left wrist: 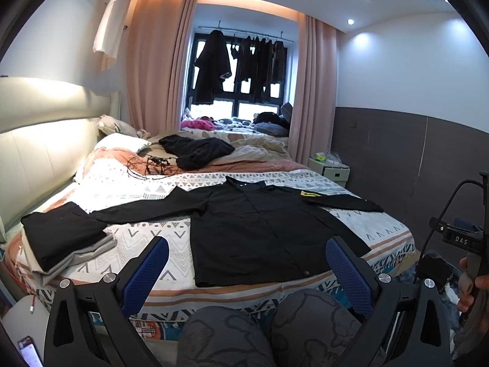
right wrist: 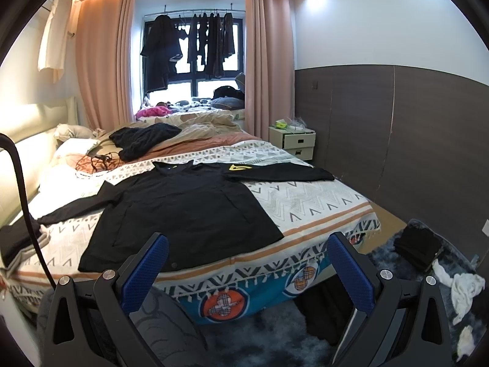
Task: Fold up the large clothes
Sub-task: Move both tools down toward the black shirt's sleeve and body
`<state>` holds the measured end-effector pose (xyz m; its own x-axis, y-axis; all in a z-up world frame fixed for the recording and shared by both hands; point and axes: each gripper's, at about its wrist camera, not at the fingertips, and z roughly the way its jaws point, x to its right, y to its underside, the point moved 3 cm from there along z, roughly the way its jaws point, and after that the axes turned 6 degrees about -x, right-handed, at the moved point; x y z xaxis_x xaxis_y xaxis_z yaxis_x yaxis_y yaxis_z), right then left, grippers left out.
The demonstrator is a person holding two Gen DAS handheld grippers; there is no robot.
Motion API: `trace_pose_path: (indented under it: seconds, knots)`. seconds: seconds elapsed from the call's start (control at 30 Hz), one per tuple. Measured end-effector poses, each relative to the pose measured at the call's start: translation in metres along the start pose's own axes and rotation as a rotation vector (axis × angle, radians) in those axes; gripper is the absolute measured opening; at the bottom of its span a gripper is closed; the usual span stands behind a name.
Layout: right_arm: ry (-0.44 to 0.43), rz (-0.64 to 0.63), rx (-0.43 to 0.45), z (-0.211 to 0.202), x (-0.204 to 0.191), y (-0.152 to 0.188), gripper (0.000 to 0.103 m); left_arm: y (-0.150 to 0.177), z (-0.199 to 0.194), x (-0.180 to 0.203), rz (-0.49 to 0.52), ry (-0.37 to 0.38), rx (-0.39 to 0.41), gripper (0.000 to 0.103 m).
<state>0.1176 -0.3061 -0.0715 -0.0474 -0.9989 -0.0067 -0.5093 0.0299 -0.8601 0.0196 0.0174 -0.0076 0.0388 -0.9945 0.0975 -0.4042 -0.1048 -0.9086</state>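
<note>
A large black long-sleeved garment (left wrist: pixel 259 229) (right wrist: pixel 189 211) with a yellow patch lies spread flat on the patterned bed cover, sleeves stretched out to both sides. Its hem runs along the near bed edge. My left gripper (left wrist: pixel 247 263) is open, held back from the bed above a person's knees, with nothing between its blue pads. My right gripper (right wrist: pixel 247 263) is open too, hovering short of the hem at the bed's near edge. In the left wrist view the right gripper's handle shows at the far right, in a hand.
A stack of folded black and grey clothes (left wrist: pixel 64 238) sits on the bed's left part. A crumpled black garment (left wrist: pixel 195 150) and cables (left wrist: pixel 152 165) lie farther back. A white nightstand (right wrist: pixel 293 142) stands by the wall. Dark and white cloths (right wrist: pixel 464 287) lie on the floor rug.
</note>
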Motion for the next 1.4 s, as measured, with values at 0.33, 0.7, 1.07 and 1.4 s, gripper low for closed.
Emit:
trace_pose_path:
  seconds: [0.33, 0.7, 1.07, 1.4]
  knots:
    - [-0.027, 0.005, -0.023, 0.034, -0.006, -0.027, 0.103, -0.025, 0.038, -0.019, -0.013, -0.03, -0.015, 0.103]
    - [-0.072, 0.007, -0.07, 0.112, -0.046, -0.074, 0.103, -0.059, 0.121, -0.081, -0.109, -0.111, -0.106, 0.103]
    - [-0.152, -0.02, -0.132, 0.207, -0.106, -0.111, 0.103, -0.069, 0.204, -0.126, -0.15, -0.189, -0.2, 0.103]
    - [-0.275, -0.002, -0.195, 0.294, -0.177, -0.124, 0.103, -0.069, 0.272, -0.186, -0.246, -0.277, -0.29, 0.096]
